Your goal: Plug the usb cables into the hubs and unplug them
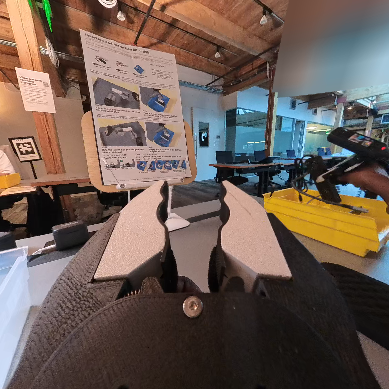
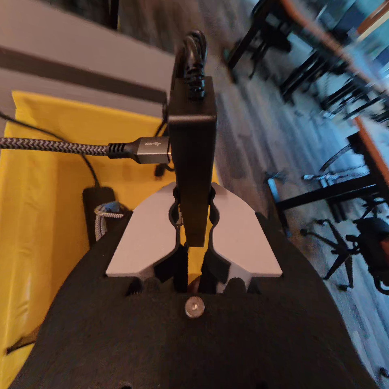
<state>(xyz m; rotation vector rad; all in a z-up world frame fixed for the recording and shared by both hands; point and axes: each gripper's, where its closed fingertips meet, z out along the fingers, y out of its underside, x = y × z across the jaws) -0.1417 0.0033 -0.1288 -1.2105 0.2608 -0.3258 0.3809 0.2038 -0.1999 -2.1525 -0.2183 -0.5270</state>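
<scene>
My right gripper (image 2: 192, 189) is shut on the lower end of a black USB hub (image 2: 192, 147) and holds it upright over a yellow bin (image 2: 42, 210). A grey metal plug (image 2: 151, 150) on a braided cable (image 2: 52, 145) sits in the hub's left side. The hub's own black cord loops from its far end. A second black hub (image 2: 97, 202) and a coiled braided cable (image 2: 103, 219) lie in the bin. My left gripper (image 1: 193, 189) is open and empty above the grey table. From there the right gripper (image 1: 328, 174), hub (image 1: 322, 181) and bin (image 1: 315, 227) show at the right.
An instruction sheet on a stand (image 1: 134, 109) stands straight ahead of the left gripper. A black charger box (image 1: 69, 233) and a clear plastic container (image 1: 12, 294) sit at the left. Desks and office chairs (image 2: 336, 252) stand beyond the table edge.
</scene>
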